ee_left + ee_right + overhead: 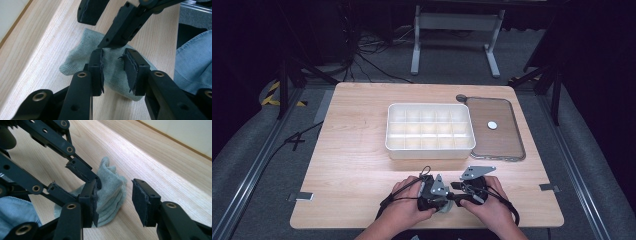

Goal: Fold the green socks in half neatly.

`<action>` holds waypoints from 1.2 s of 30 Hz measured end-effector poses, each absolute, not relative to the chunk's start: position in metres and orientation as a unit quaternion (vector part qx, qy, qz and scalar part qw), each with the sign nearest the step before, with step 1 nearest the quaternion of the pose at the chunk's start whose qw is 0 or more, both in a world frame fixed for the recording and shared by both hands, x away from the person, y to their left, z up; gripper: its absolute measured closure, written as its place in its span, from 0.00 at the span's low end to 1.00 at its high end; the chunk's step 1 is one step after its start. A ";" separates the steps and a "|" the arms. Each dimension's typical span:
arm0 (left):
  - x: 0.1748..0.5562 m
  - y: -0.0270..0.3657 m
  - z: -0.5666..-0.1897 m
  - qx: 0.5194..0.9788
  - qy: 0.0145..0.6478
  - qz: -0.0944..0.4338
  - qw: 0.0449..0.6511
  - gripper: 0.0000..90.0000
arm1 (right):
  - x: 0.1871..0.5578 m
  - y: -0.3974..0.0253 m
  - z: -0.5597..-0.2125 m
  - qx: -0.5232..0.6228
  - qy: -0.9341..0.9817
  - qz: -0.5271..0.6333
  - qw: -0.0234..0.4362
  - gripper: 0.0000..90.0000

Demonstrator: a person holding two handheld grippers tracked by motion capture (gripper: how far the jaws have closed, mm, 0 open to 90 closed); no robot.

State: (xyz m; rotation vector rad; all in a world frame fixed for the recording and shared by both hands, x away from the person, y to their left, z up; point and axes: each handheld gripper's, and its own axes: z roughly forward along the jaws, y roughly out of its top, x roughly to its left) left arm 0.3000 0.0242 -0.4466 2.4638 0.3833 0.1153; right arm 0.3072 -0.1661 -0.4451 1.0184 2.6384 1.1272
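A grey-green folded cloth (80, 58), perhaps a sock, lies on the wooden table (357, 165) near its front edge. My left gripper (115, 71) is open, its two pads poised just over the cloth's middle. My right gripper (115, 202) is open too. Its left pad rests against the bunched cloth (111, 192), and its right pad stands clear over bare wood. In the high view both grippers, left (439, 199) and right (458, 196), point toward each other over the cloth (446, 207), a hand behind each. Each gripper view also shows the other gripper's jaws reaching in.
A white box (430, 131) divided into several empty compartments sits mid-table. A flat brownish tray (504, 142) with a small white disc (492, 125) lies to its right. Blue denim (193, 65) sits close behind the front edge. Bare wood spreads left of the hands.
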 end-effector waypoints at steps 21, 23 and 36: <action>0.298 0.032 -0.454 0.930 0.238 -0.010 0.280 0.43 | 0.314 -0.162 -0.452 0.356 0.871 0.337 0.020 0.53; 0.298 0.032 -0.455 0.932 0.234 -0.011 0.277 0.43 | 0.317 -0.163 -0.455 0.368 0.865 0.341 0.008 0.52; 0.300 0.032 -0.455 0.935 0.229 -0.013 0.272 0.45 | 0.326 -0.167 -0.468 0.400 0.837 0.367 -0.070 0.59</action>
